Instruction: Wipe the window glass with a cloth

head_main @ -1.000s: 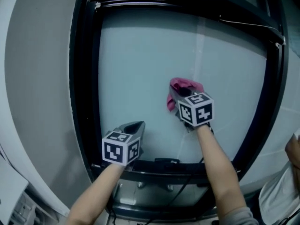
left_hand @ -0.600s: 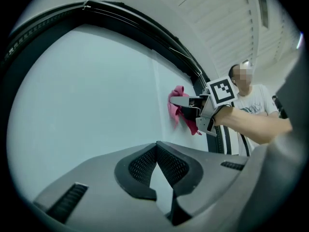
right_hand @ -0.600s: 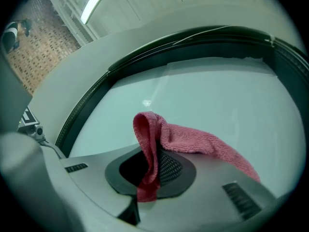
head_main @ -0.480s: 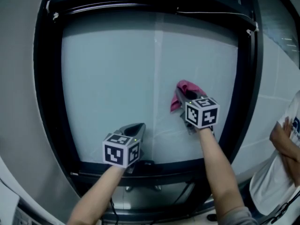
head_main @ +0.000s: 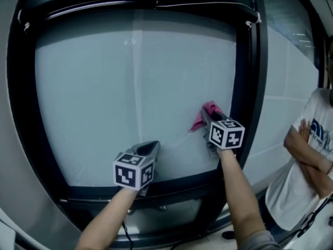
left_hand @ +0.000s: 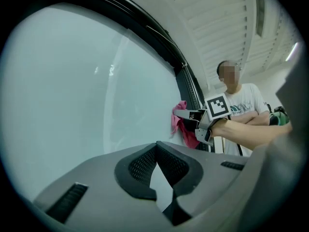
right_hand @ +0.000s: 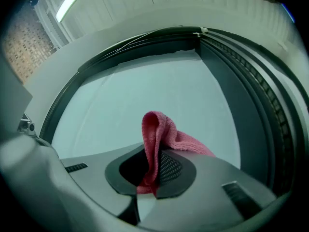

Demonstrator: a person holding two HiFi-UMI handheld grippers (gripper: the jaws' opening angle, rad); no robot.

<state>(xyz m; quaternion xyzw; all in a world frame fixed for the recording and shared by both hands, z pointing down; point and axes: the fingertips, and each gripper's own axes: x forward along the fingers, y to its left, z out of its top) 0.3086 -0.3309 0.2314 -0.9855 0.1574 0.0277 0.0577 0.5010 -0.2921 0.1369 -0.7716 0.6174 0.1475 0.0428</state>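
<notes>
Right gripper view, pink cloth (right_hand: 155, 134) clamped in right tool (right_hand: 147, 174)

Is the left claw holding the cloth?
No, the pink cloth is pinched in the right claw; the left claw is shut on nothing.

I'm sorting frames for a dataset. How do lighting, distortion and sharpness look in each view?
Head view: dim, bluish, and the fisheye bows the black window frame. Left gripper view: dark vignette round the edges, evenly lit pale window glass. Right gripper view: a ceiling strip light glares at top left; the pink terry cloth is sharp.
</notes>
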